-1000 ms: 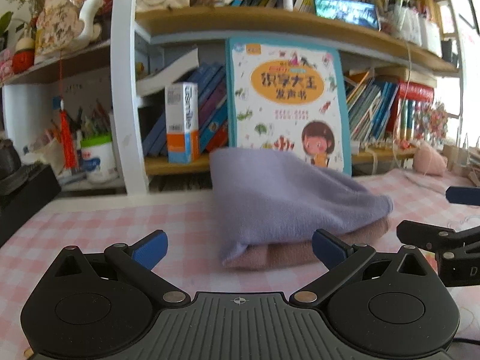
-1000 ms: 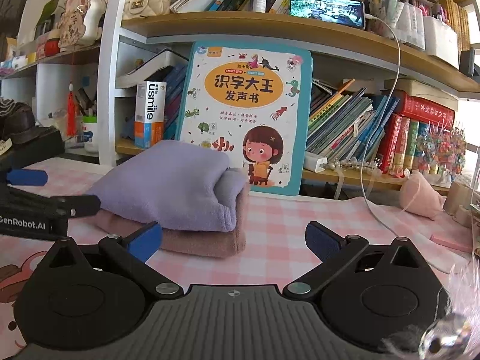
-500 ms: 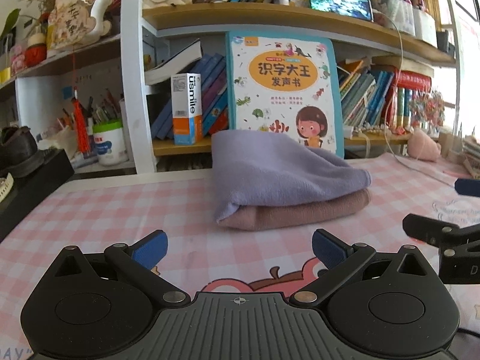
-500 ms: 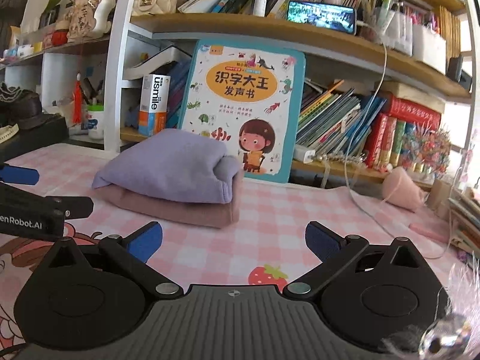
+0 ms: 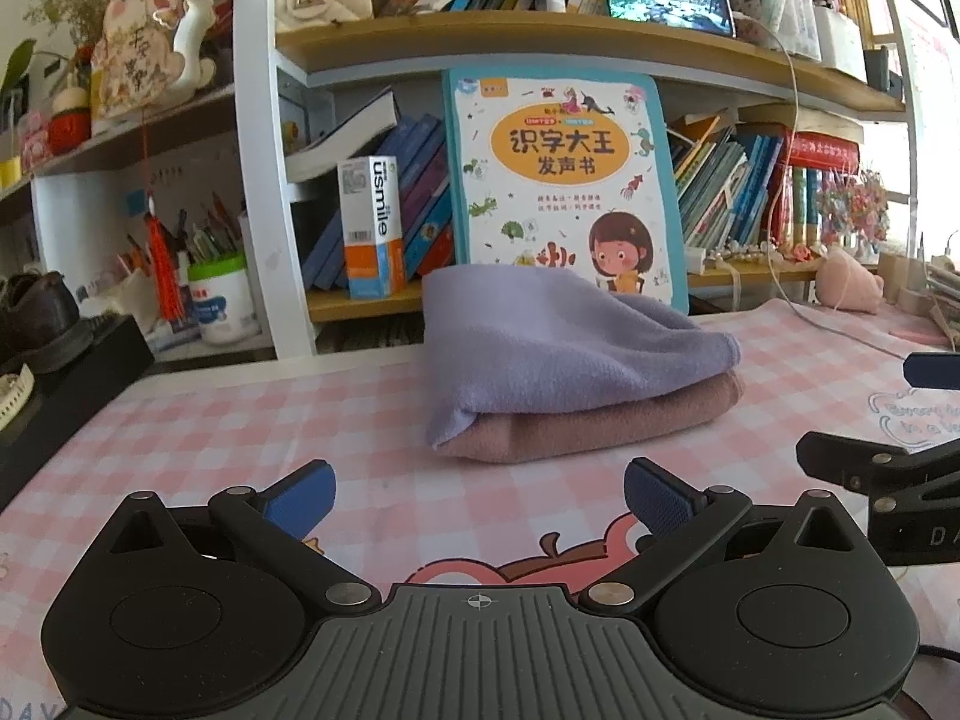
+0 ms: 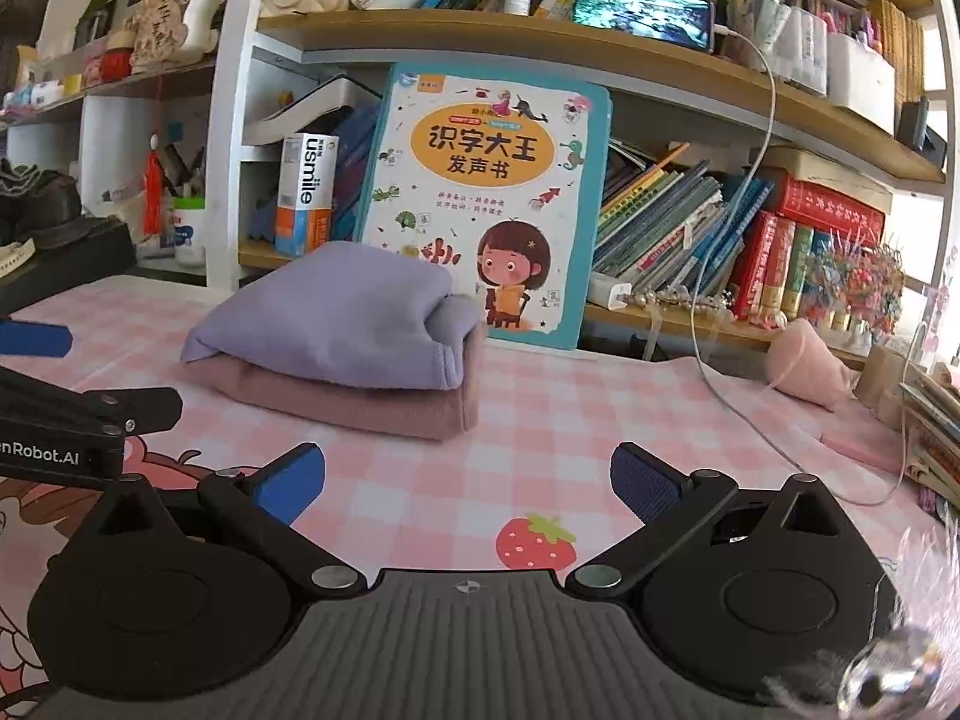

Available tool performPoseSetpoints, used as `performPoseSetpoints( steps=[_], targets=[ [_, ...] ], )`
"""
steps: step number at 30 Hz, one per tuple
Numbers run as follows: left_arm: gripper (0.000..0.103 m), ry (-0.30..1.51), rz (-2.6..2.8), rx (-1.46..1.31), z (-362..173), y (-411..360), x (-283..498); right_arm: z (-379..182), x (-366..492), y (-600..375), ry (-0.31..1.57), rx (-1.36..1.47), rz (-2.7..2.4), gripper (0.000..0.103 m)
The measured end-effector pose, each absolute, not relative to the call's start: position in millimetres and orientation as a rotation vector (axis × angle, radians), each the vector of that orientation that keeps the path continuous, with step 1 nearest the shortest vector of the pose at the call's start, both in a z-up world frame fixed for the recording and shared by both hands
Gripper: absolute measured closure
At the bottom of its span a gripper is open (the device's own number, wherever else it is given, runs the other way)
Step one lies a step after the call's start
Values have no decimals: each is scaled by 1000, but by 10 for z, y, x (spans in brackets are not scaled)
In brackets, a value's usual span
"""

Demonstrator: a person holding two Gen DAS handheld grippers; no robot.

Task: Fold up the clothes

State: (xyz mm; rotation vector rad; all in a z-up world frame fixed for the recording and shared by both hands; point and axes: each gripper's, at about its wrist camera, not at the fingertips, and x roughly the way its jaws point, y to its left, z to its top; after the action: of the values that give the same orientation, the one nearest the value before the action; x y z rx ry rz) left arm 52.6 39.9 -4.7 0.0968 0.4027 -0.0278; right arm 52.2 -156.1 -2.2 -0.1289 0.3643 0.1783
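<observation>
Resting on the pink checked tablecloth (image 5: 240, 420): one folded lilac garment (image 5: 558, 342), stacked squarely on one folded dusty-pink garment (image 5: 600, 420), the pair lying just in front of the bookshelf (image 5: 540, 42). Behind the stack, leaning upright against the shelf: one children's book (image 5: 564, 180) with teal border and orange title panel. Beside the book, on the lower shelf: one white-and-orange carton (image 5: 369, 228), standing upright. Left gripper (image 5: 477, 498): jaws spread wide, blue pads holding nothing, set near the stack but apart from it, above the cloth. Right gripper (image 6: 468, 480): jaws likewise spread wide and empty, near the stack's folded end, not touching it. In the right wrist view the lilac garment (image 6: 336, 312) shows its rolled fold facing the camera, with the dusty-pink garment (image 6: 360, 402) beneath it. A strawberry print (image 6: 534, 540) lies on the tablecloth between the right gripper's pads. A white cable (image 6: 738, 312) trails down from the upper shelf onto the table.
</observation>
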Motion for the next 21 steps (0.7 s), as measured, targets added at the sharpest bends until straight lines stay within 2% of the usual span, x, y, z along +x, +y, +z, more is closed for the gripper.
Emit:
performPoseSetpoints(
  steps=[21],
  targets=[
    [0, 415, -19, 91, -53, 414, 551, -21, 529, -1525, 371, -146, 201, 1]
  ],
)
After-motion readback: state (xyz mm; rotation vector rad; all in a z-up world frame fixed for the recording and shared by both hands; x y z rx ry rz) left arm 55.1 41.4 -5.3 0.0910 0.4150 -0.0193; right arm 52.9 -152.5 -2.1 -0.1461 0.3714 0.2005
